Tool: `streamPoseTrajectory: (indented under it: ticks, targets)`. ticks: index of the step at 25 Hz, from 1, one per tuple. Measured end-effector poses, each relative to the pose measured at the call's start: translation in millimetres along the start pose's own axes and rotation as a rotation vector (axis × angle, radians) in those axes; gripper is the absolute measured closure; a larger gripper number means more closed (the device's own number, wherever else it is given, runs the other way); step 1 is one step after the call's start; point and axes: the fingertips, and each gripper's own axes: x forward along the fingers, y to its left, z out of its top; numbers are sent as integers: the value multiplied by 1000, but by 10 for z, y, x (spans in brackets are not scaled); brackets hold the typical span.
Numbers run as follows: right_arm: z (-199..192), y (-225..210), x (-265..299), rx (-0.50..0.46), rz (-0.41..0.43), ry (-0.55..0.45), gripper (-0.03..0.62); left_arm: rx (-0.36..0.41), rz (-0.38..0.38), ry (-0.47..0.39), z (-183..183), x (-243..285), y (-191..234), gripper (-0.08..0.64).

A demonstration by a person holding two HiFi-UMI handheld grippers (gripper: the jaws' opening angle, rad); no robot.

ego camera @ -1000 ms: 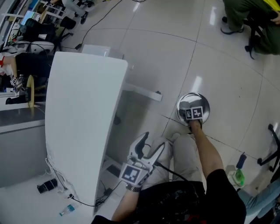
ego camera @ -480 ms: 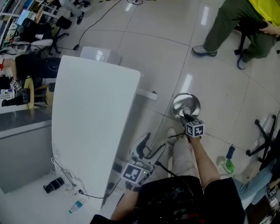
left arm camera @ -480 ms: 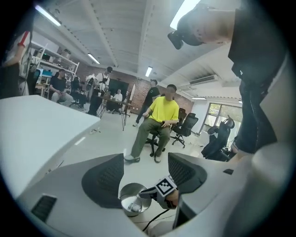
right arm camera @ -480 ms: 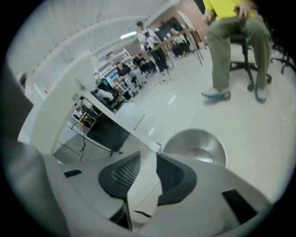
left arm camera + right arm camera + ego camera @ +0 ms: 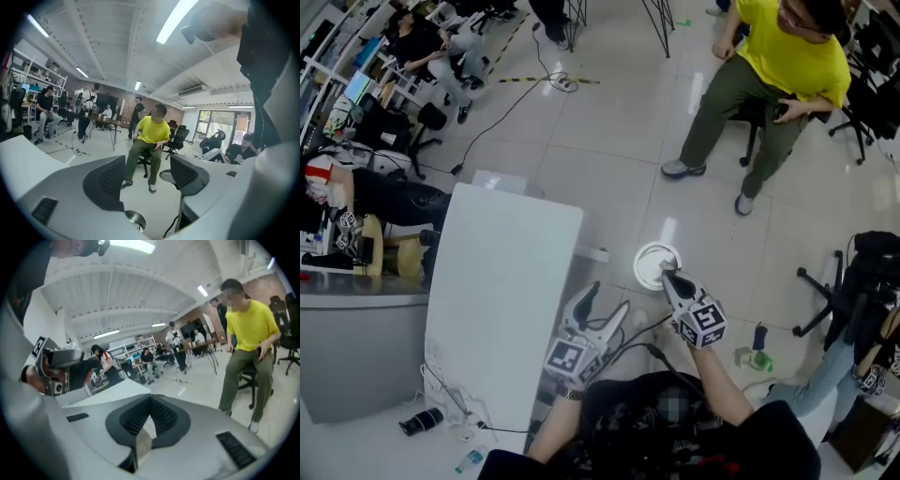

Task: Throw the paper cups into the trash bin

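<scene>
The round trash bin (image 5: pixel 656 265) stands on the tiled floor just right of the white table (image 5: pixel 502 309); its rim also shows low in the left gripper view (image 5: pixel 135 219). No paper cup is in view. My right gripper (image 5: pixel 668 278) hangs above the bin's near edge. Its jaws have just been closing and now meet (image 5: pixel 150 416) with nothing between them. My left gripper (image 5: pixel 605 302) is held beside the table's near right corner, jaws apart (image 5: pixel 143 176) and empty.
A person in a yellow shirt (image 5: pixel 769 84) sits on a chair beyond the bin. A green bottle (image 5: pixel 757 354) and an office chair (image 5: pixel 848 281) are at the right. People sit at desks on the left (image 5: pixel 356 202). Cables and a small bottle (image 5: pixel 469 459) lie by the table.
Both grippers have risen, the right one up off the bin's top with its jaws closing. The view has pulled back, so the seated person in yellow now shows fully.
</scene>
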Motion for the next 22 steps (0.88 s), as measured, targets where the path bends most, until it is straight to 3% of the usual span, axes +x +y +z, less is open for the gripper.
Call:
streamPoseTrajectory:
  ticks: [5, 10, 14, 22]
  targets:
    - [1223, 423, -790, -113, 7, -221, 588, 62, -54, -95, 662, -112, -539, 267]
    - [1921, 678, -1418, -211, 1, -385, 588, 146, -64, -211, 1127, -243, -871, 267]
    - [2165, 705, -1748, -295, -33, -441, 588, 177, -43, -214, 1354, -271, -1096, 270]
    - [2111, 661, -1754, -266, -49, -420, 589, 168, -21, -264, 1357, -287, -1113, 298]
